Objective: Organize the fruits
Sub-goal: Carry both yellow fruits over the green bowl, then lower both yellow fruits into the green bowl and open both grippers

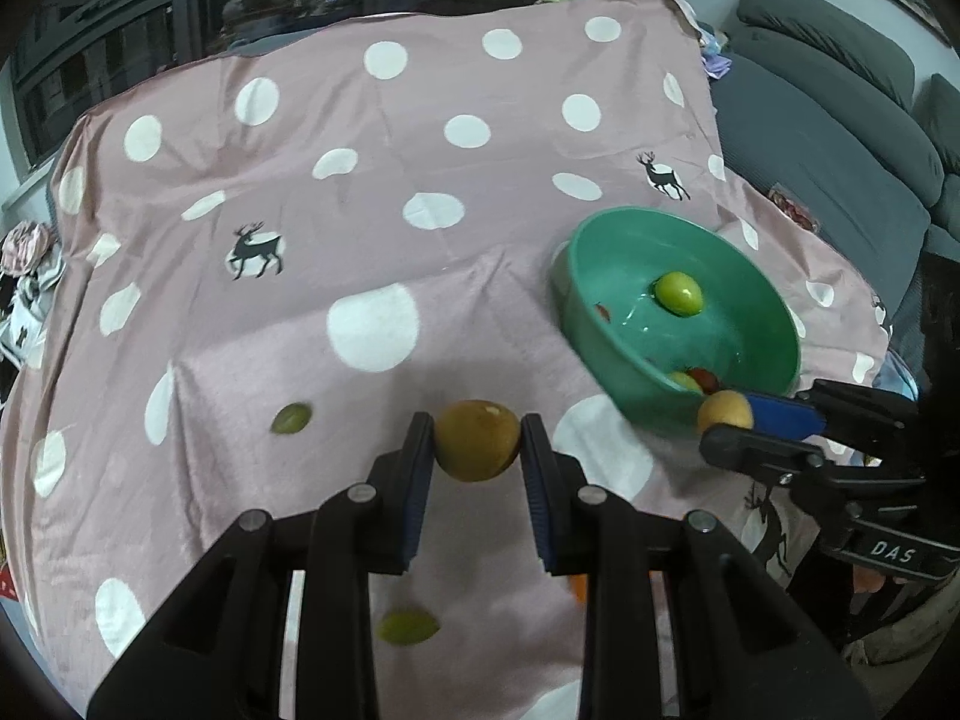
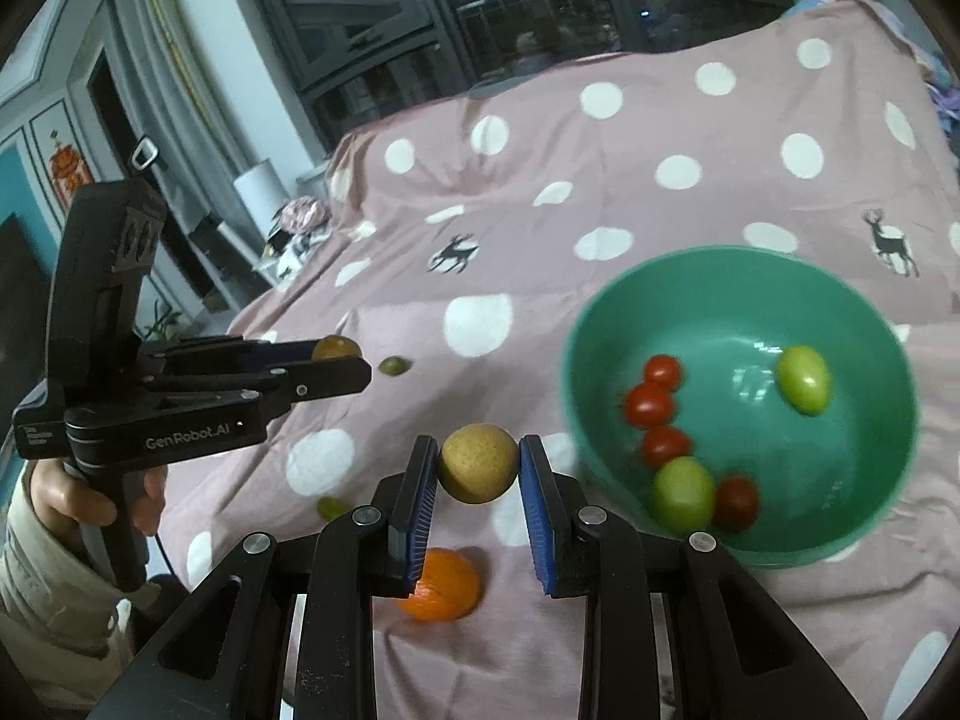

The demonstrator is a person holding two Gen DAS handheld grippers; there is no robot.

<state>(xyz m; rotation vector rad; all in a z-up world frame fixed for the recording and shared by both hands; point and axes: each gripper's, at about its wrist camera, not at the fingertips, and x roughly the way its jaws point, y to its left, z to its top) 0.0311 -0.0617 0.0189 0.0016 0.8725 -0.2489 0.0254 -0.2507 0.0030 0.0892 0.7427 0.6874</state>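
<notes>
While each gripper holds one round brownish-yellow fruit, the left gripper [image 1: 477, 441] has its jaws closed on the left fruit [image 1: 477, 439] and the right gripper [image 2: 478, 471] on the right fruit [image 2: 477, 462]. Below lies an orange [image 2: 441, 585]. Further right, the green bowl [image 2: 744, 546] on the pink dotted cloth [image 2: 600, 168] contains red, probably cherry, tomatoes [image 2: 648, 403].

1. Right gripper [image 2: 478, 471]: blue pads clamp a round tan fruit [image 2: 478, 464] above the pink polka-dot cloth [image 2: 600, 168].
2. Teal bowl [image 2: 888, 480], right: holds four cherry tomatoes [image 2: 649, 404] and two green fruits [image 2: 804, 378].
3. Orange [image 2: 447, 585]: lies on the cloth beneath the fingers.
4. Left gripper [image 2: 336, 360]: gripped by a hand [image 2: 90, 498], it pinches a brownish fruit [image 2: 336, 348].
5. Small green fruits [image 2: 394, 366]: loose on the cloth, one beside the left gripper's tips.
</notes>
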